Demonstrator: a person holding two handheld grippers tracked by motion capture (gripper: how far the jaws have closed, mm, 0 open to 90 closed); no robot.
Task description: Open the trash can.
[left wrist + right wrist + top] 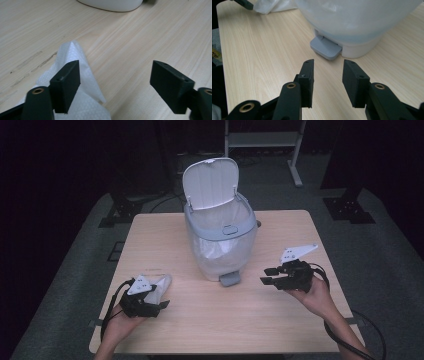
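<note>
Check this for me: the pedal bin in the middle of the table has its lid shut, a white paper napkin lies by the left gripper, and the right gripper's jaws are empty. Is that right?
Not quite: the pedal bin's lid stands open, tipped up behind the rim, as the high view shows. The rest holds: the white paper napkin lies by the left gripper, and the right gripper's jaws are empty.

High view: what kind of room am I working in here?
Probably a lab or test workspace: a lone wooden table on grey carpet, dark equipment stands around it, and a lidded pedal bin staged as a prop.
</note>
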